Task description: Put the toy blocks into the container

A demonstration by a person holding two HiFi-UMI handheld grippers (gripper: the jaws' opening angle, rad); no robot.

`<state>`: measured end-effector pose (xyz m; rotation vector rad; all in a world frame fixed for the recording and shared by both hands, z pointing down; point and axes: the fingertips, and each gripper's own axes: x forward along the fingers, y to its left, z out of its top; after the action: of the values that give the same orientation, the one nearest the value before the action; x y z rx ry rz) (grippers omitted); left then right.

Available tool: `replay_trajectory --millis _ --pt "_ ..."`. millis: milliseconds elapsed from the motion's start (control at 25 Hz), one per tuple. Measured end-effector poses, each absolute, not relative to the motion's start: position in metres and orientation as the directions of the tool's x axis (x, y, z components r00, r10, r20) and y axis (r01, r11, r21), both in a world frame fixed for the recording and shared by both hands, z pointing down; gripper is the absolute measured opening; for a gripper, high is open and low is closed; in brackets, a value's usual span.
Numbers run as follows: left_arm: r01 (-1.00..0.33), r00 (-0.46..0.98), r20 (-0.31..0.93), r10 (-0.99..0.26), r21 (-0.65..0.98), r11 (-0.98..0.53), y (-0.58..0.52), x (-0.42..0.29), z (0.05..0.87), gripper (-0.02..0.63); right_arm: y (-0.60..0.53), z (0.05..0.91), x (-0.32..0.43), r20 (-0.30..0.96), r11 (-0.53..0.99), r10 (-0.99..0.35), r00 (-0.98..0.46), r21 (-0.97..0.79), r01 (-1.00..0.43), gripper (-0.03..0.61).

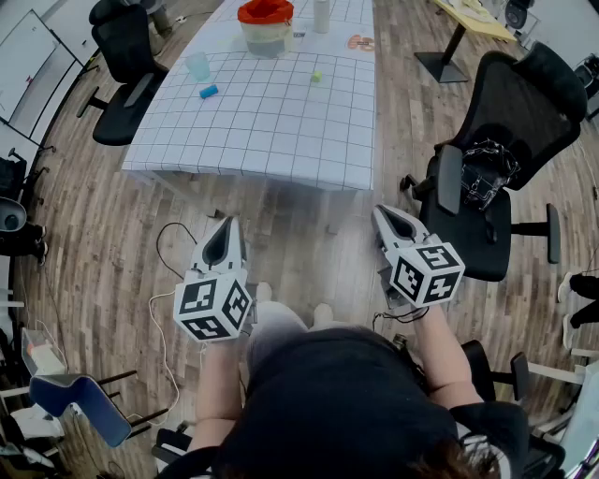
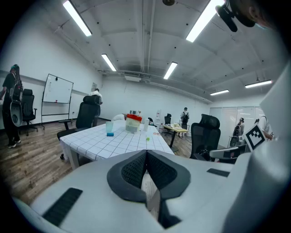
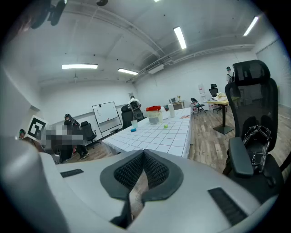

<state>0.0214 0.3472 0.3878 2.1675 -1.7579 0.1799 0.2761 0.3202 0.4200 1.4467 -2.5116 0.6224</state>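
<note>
Upper centre: one blue toy block [image 1: 209, 92], one green toy block [image 1: 316, 77], one red-lidded container [image 1: 265, 28], one cup [image 1: 197, 65] on gridded worktop [image 1: 271, 131]; wood floor [image 1: 309, 224]; left gripper [image 1: 227, 223], right gripper [image 1: 381, 211] pinched closed, empty.

Head view: from above the person, looking steeply down. The left gripper [image 1: 227, 226] and right gripper [image 1: 386, 215] are near, the worktop [image 1: 262, 122] far ahead. Left gripper view: low, left of centre, looks along its fingers [image 2: 132, 170] toward the far worktop. Right gripper view: same, from the right. All three share the worktop, red-lidded container [image 3: 153, 114] and black office chair [image 2: 205, 136] at right.
</note>
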Motion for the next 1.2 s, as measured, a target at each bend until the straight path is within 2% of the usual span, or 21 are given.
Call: replay_trajectory --millis 280,600,1200 --pt "-0.964 0.227 0.317 -0.921 0.206 -0.166 0.345 0.022 0.394 0.026 0.315 0.421 0.273 0.346 0.462 -0.768 -0.539 -0.283 -0.840 0.014" --pt "-0.964 0.214 0.338 -0.917 0.222 -0.144 0.342 0.016 0.399 0.026 0.306 0.429 0.256 0.391 0.512 -0.740 -0.547 -0.200 -0.835 0.014" --pt "-0.961 0.215 0.351 -0.911 0.240 -0.134 0.320 -0.023 0.400 0.026 0.270 0.423 0.196 0.388 0.558 -0.720 -0.576 -0.171 -0.812 0.023"
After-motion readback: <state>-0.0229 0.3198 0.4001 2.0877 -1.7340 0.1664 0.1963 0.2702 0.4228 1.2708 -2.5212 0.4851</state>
